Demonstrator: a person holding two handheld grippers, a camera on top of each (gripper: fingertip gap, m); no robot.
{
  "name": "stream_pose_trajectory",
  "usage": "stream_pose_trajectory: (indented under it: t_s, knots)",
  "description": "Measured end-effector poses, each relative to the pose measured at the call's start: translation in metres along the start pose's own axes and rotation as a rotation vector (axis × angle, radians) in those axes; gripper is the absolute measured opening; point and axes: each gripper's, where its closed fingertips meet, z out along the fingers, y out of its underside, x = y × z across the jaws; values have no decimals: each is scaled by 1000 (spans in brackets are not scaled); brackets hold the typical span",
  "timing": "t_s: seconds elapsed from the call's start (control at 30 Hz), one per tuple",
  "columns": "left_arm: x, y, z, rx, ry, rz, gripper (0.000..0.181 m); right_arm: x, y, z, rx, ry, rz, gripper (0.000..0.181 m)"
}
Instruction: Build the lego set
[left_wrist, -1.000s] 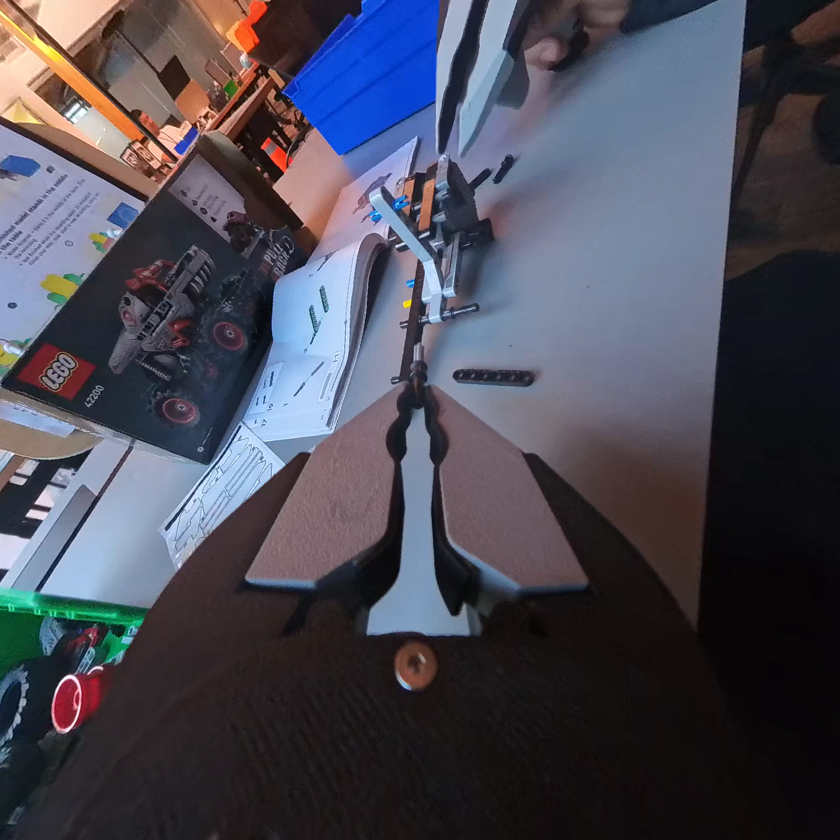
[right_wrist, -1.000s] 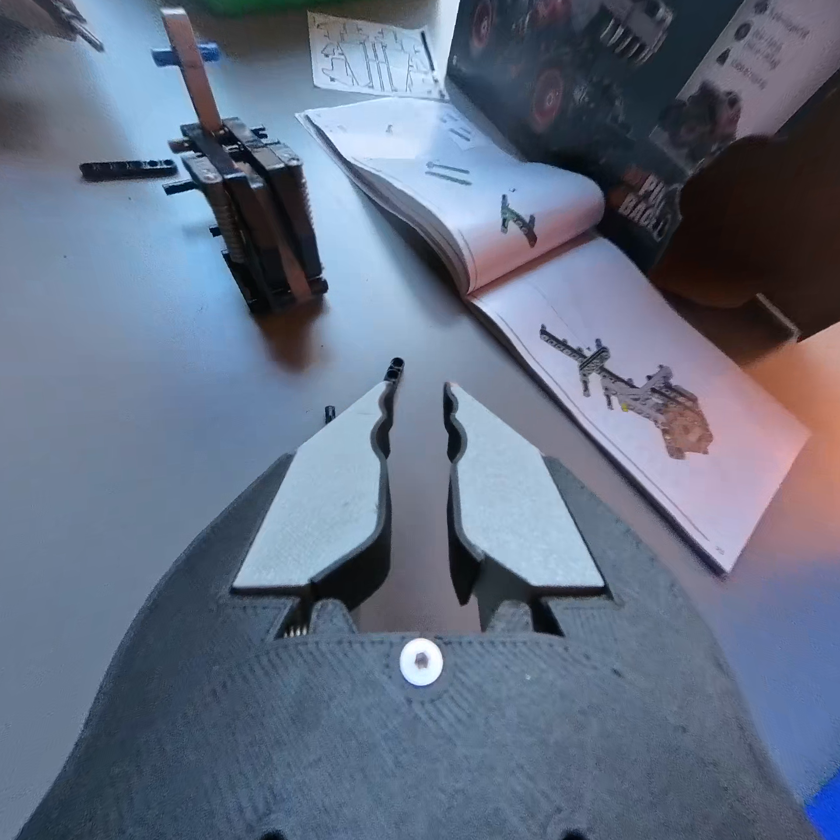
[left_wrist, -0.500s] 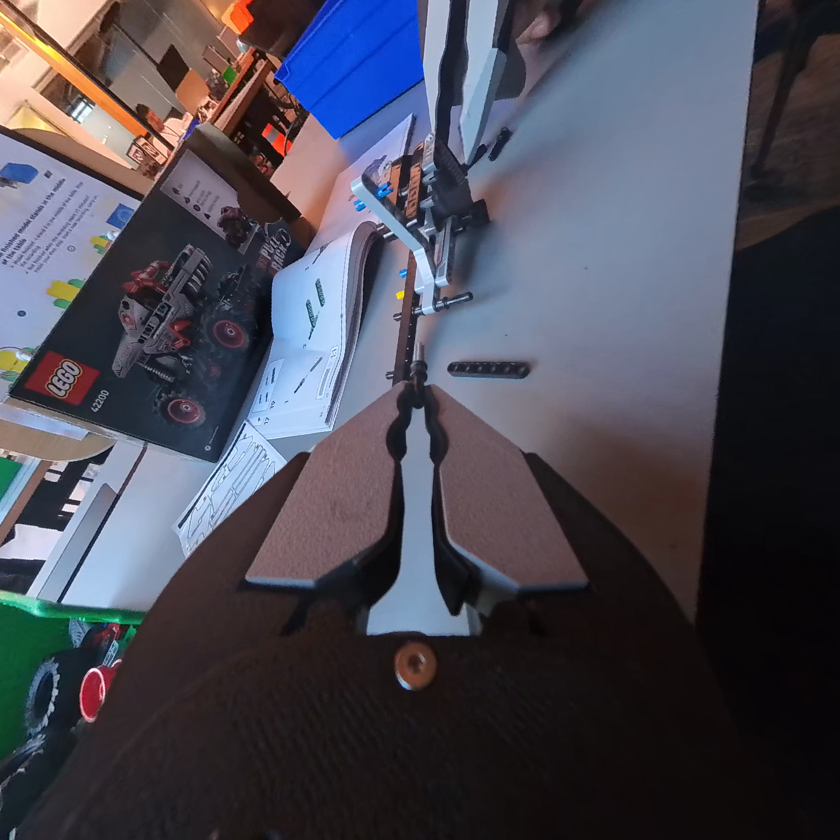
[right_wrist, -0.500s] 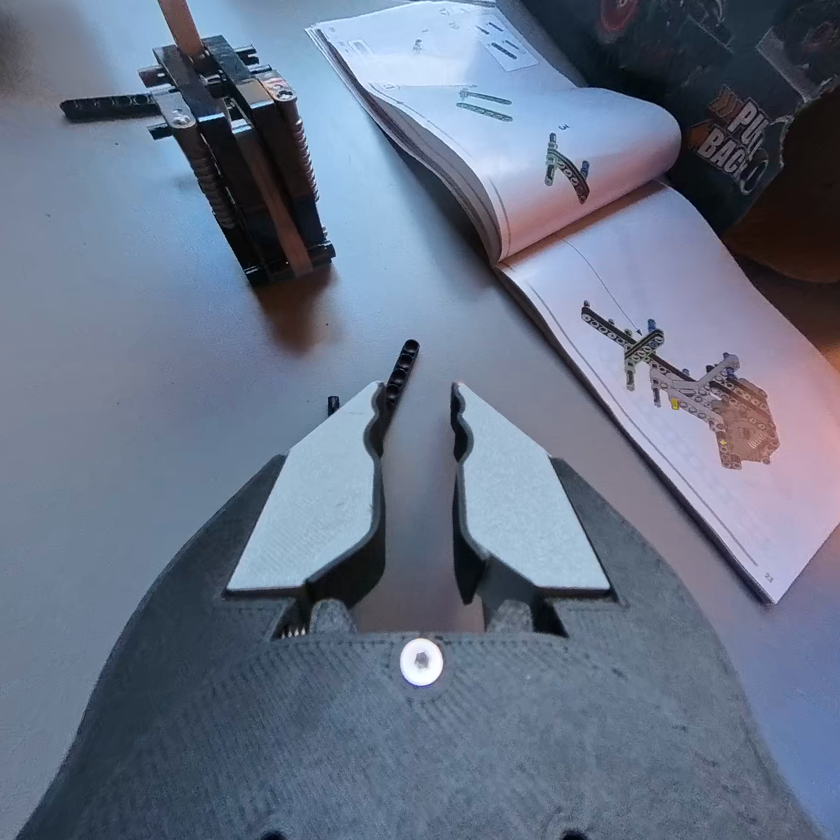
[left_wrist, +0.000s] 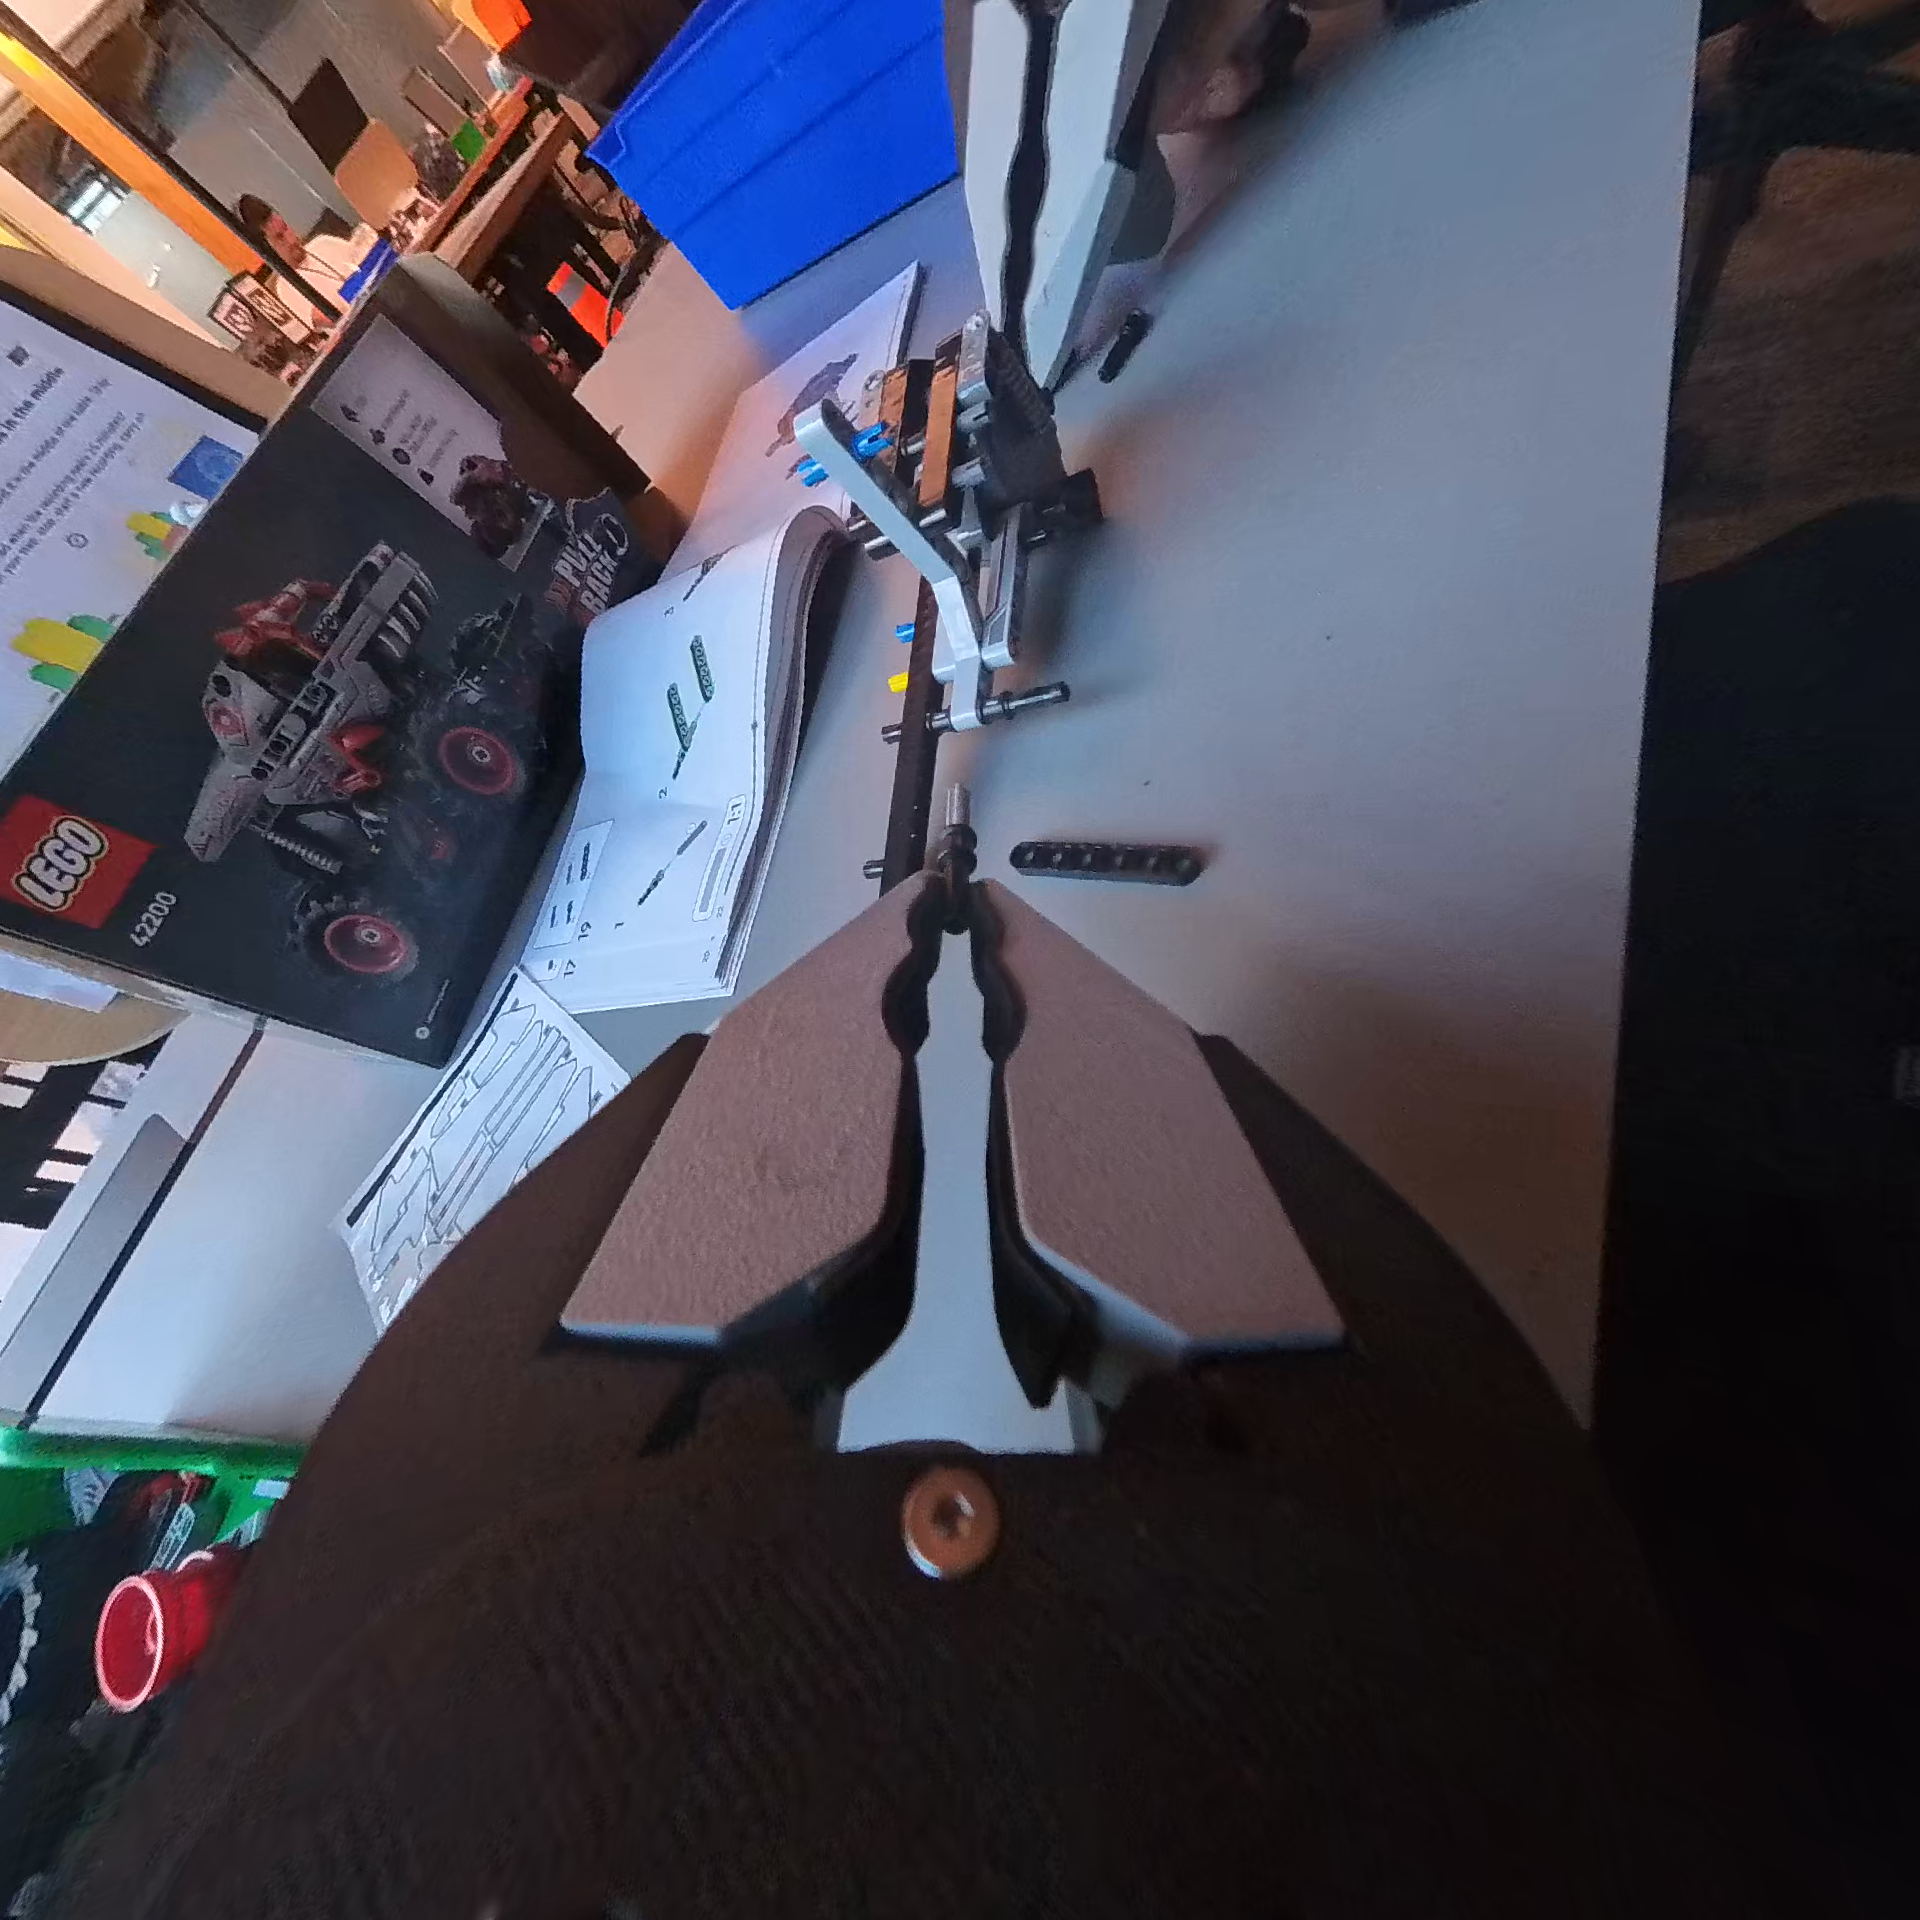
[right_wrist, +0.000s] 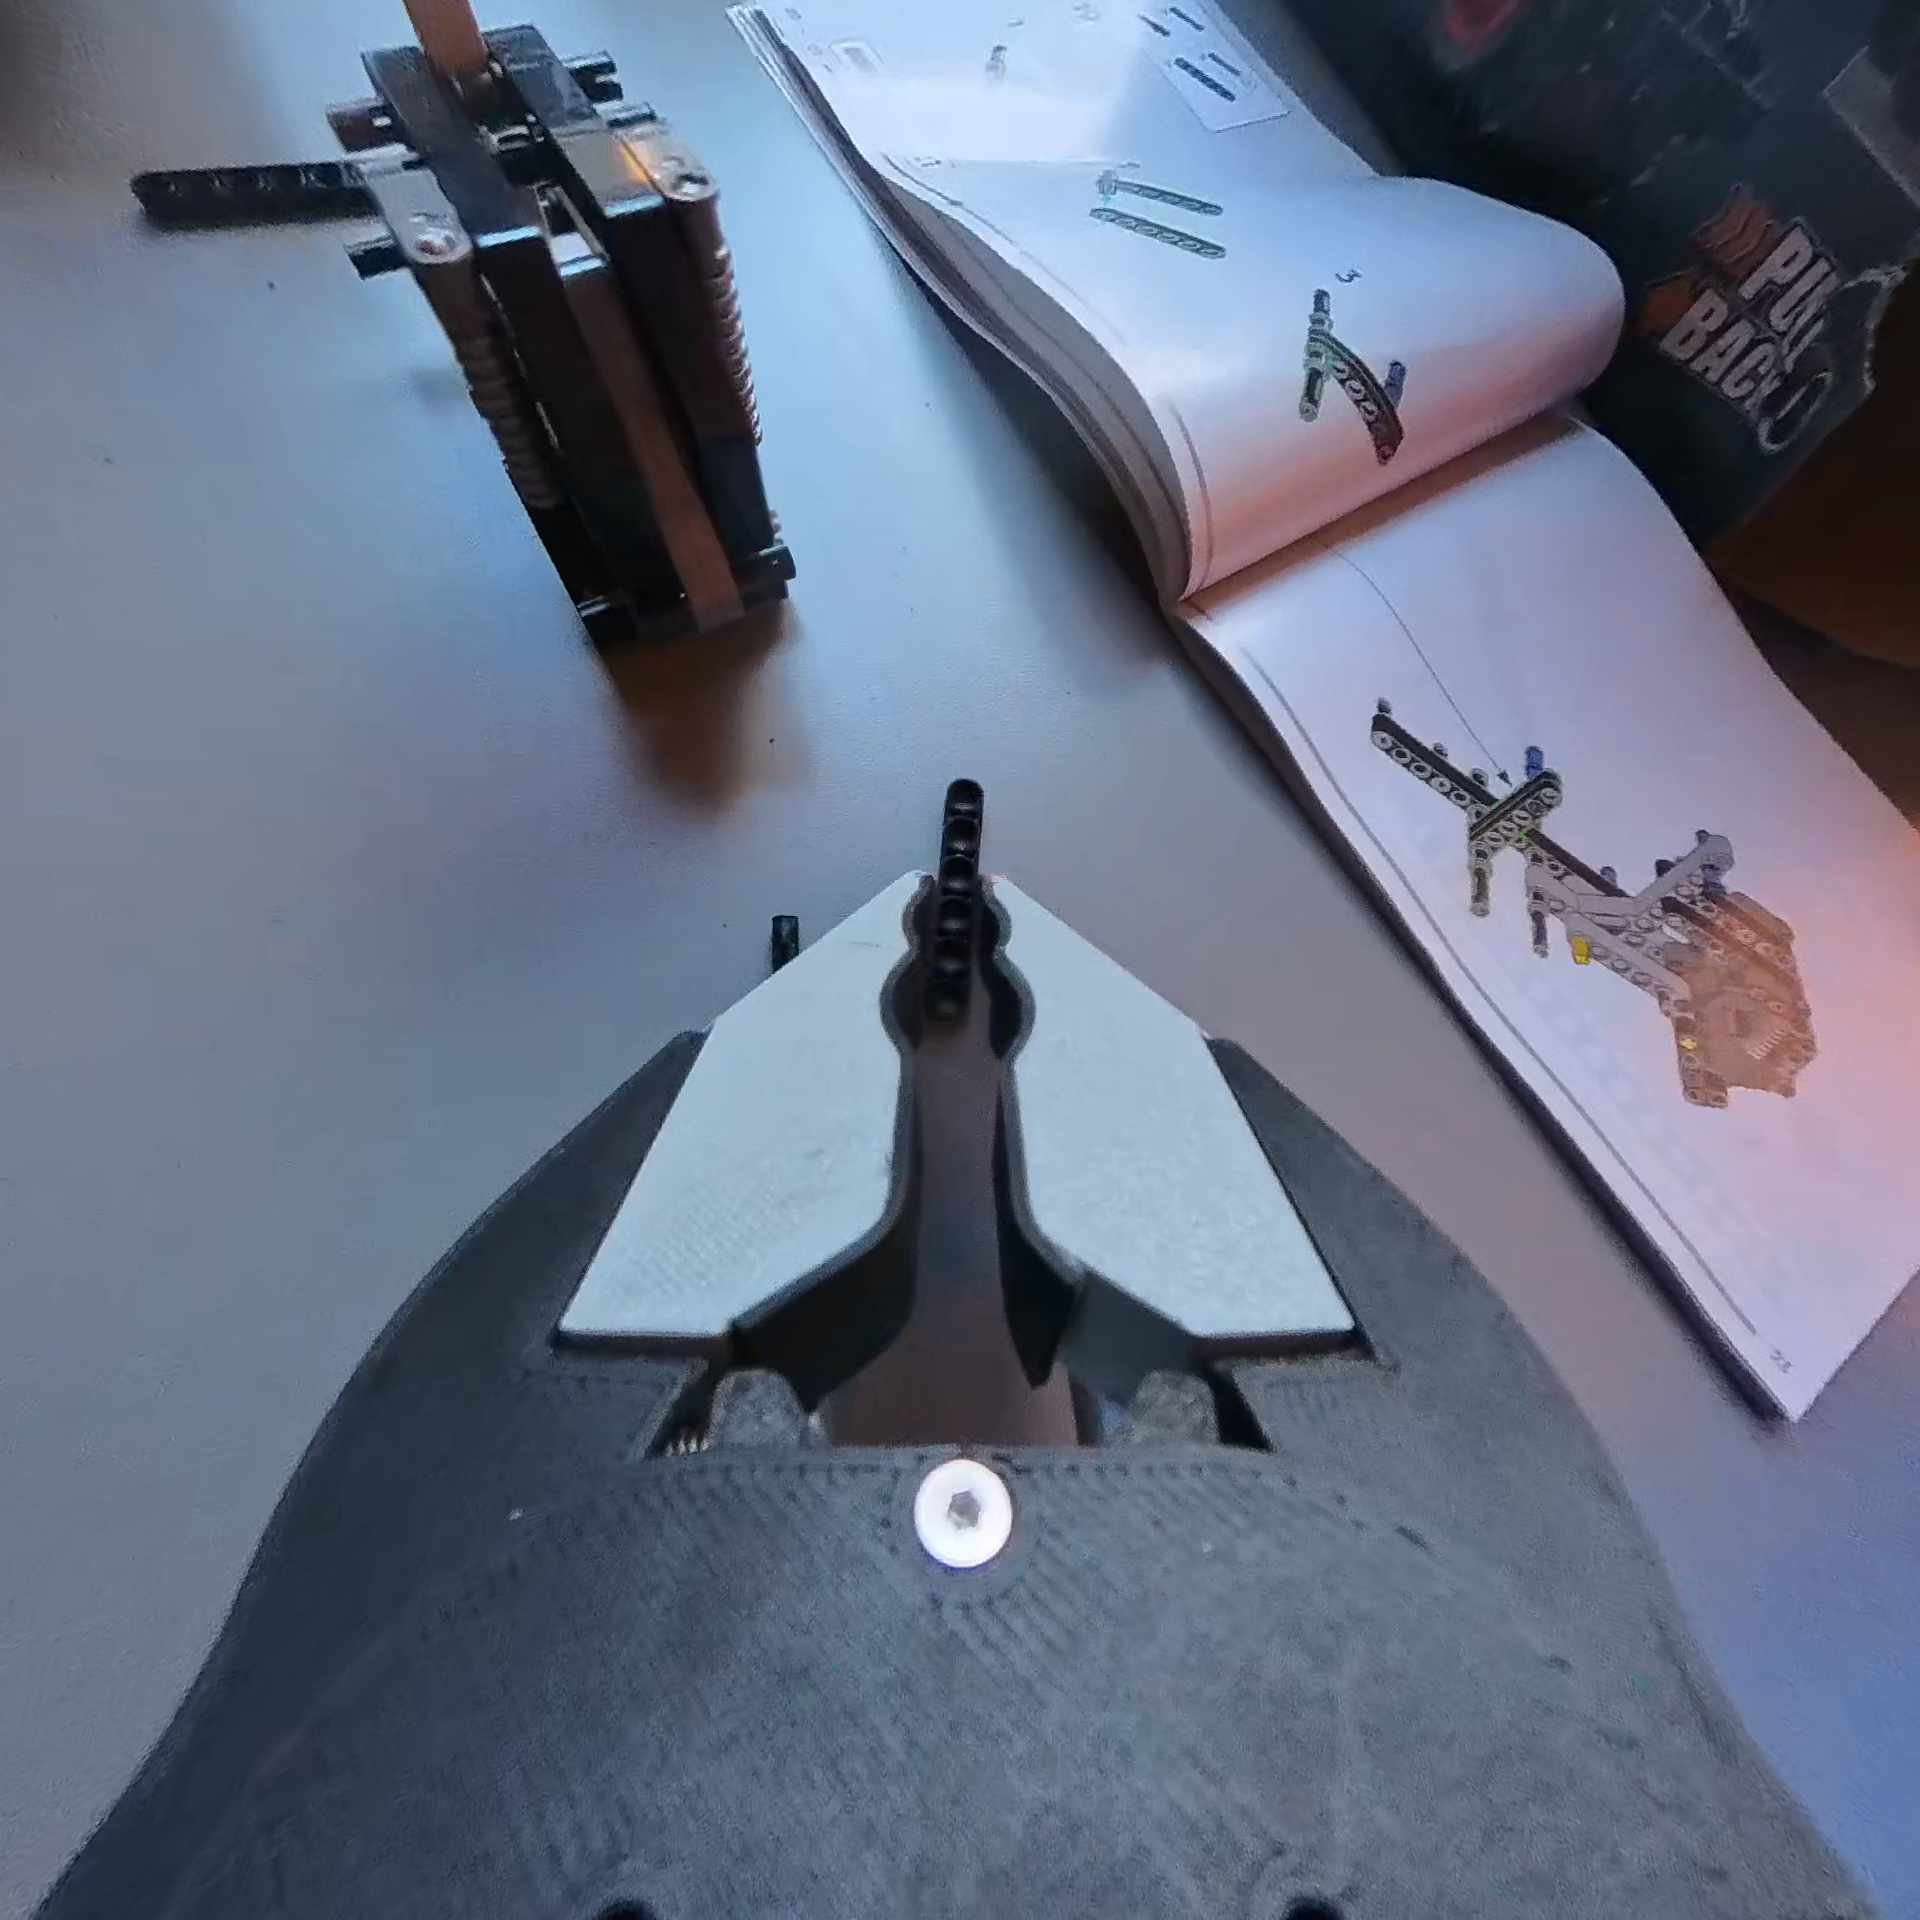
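Note:
My left gripper (left_wrist: 951, 899) is shut on a small dark pin with a grey tip (left_wrist: 955, 821), held above the table. The partly built model (left_wrist: 966, 488) stands ahead of it, with white arms, blue pins and a long black beam (left_wrist: 909, 727) reaching toward my left fingers. My right gripper (right_wrist: 958, 883) is shut on a short black beam (right_wrist: 961, 831) that pokes out past its tips, low over the table. The model (right_wrist: 582, 364) stands ahead and left of it. The right gripper's white fingers (left_wrist: 1081, 156) show behind the model in the left wrist view.
An open instruction booklet (right_wrist: 1351, 416) lies right of the model, with the set's box (left_wrist: 270, 707) beyond it. A loose black beam (left_wrist: 1107, 862) lies near my left gripper. A tiny black pin (right_wrist: 784, 935) lies by my right gripper. A blue bin (left_wrist: 790, 156) stands at the back. The table edge (left_wrist: 1642, 727) is at the right. Across from one pair of fingers to the other is roughly 25 cm.
My right gripper moved forward over the short black beam and shut on it. My left gripper stayed shut on the pin and barely moved.

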Motion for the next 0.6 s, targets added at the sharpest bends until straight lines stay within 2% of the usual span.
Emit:
stream_pose_trajectory:
  t_s: [0.13, 0.3, 0.6]
  knots:
    - [1, 0, 1, -3, -3, 8, 3, -1, -2, -2, 11, 45, -57, 4]
    - [2, 2, 2, -19, -18, 44, 3, -4, -17, -14, 130, 54, -29, 4]
    - [-1, 3, 1, -24, -44, 50, 3, 11, -27, -32, 219, 206, -20, 4]
